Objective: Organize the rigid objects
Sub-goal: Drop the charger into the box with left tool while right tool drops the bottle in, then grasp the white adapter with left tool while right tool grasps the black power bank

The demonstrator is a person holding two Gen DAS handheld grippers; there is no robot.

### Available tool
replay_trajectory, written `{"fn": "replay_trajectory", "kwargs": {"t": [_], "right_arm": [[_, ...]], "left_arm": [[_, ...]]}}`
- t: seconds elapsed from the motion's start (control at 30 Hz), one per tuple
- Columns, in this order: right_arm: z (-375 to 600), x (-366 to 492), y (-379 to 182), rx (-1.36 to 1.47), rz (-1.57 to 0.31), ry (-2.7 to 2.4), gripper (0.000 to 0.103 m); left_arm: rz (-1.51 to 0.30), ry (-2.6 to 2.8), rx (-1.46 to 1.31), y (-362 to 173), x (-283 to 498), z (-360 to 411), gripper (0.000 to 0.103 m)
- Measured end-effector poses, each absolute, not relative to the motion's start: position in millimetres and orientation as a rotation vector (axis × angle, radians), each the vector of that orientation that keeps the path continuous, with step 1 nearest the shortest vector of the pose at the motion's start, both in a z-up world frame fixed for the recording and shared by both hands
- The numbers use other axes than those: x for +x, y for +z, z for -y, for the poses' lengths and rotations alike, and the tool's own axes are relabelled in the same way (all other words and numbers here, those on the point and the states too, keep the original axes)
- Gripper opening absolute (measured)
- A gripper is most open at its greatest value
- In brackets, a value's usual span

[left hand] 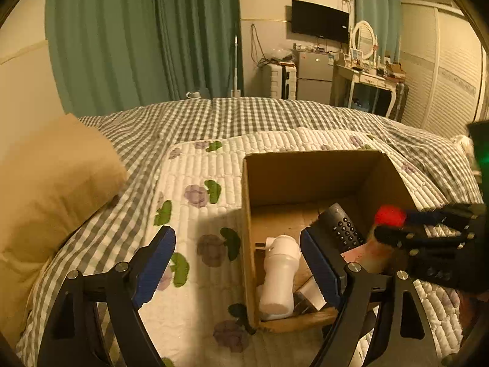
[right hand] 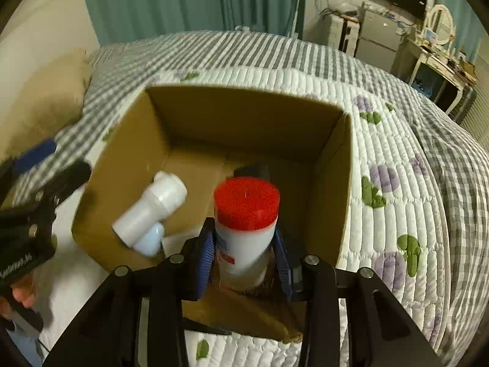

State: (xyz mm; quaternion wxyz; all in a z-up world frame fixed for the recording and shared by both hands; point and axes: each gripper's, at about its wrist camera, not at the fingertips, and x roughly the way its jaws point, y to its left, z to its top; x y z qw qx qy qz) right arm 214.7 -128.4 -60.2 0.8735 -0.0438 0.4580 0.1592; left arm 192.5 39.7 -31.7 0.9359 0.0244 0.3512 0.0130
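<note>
An open cardboard box (left hand: 305, 171) (right hand: 244, 116) sits on the bed. Inside lie a white bottle (left hand: 279, 278) (right hand: 152, 208), a black remote (left hand: 343, 226) and a small white box (left hand: 313, 293). My right gripper (right hand: 244, 253) is shut on a red-capped white bottle (right hand: 246, 223) and holds it over the box's near side; it also shows in the left wrist view (left hand: 389, 215). My left gripper (left hand: 237, 263) is open and empty, straddling the box's left wall; it shows at the left edge of the right wrist view (right hand: 45, 165).
The box rests on a white quilted floral mat (left hand: 195, 189) over a grey checked bedspread (left hand: 244, 113). A tan pillow (left hand: 52, 189) lies to the left. Green curtains, a fridge, a TV and a dressing table stand beyond the bed.
</note>
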Motion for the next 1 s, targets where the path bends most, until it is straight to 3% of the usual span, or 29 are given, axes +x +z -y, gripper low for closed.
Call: {"fn": "replay_trajectory", "kwargs": {"t": [0.23,0.33,0.5,0.67,1.0], "right_arm": [[140,173,-7,-0.137,-0.824,0.280,0.073],[145,146,4,-0.149,-0.809,0.277,0.078],[155,106,10,-0.169,-0.797,0.260,0.094],[167,77,-11,-0.186,-0.779,0.225,0.102],[180,87,-97,-0.157,-0.930,0.207,0.103]], "left_arm": [[-0.672,0.040,0.038,-10,157,-38,0.098],[-0.660,0.041,0.042,-1,139,-33,0.099],[-0.646,0.043,0.054,7,106,-25,0.103],[-0.673,0.062,0.026,-8,88,-16,0.103],[-0.866,0.040,0.014,-111,92,15,0.103]]}}
